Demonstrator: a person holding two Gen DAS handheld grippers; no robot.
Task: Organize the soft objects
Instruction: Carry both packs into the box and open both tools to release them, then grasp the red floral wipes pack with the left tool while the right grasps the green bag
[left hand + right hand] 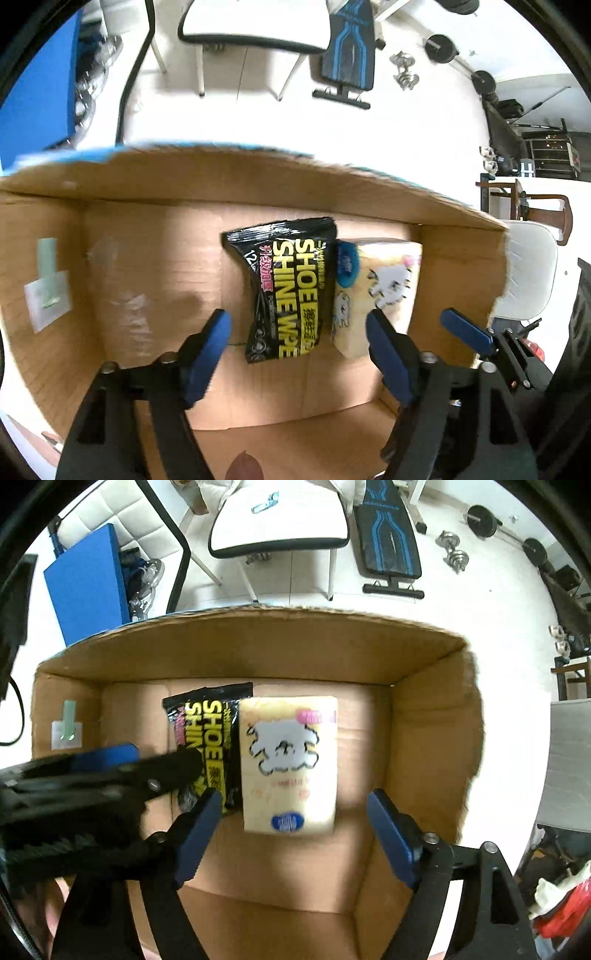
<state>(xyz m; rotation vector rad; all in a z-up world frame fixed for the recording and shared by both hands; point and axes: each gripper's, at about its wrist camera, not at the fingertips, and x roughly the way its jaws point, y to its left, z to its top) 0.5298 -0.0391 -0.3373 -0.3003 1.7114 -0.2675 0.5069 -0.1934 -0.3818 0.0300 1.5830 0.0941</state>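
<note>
Cardboard box [258, 177] is filling the left wrist view, and the left gripper [297, 354] is hovering over its floor with fingers [208, 354] spread wide apart, gripping nothing. Below them, a black shoe shine wipes pack [286, 288] is lying flat on the box floor, its long axis running from the near side toward the far wall, lettering reading along that length. A yellow tissue pack [384, 291] is sitting just beside it on the right, tipped up on its edge and touching it. The right gripper's blue finger is showing at the right edge.

From the right wrist view, the right gripper [291, 834] is likewise hanging open and empty above the tissue pack [290, 760], whose long axis is pointing away toward the far wall, blue logo at the near end. The wipes pack [207, 738] is lying parallel, partly hidden by the left gripper [122, 768] crossing in from the left.

Risk, as I judge it: the two grippers are crowding one small area, so reaching again could knock fingers together or nudge the tilted tissue pack over onto the wipes.
</note>
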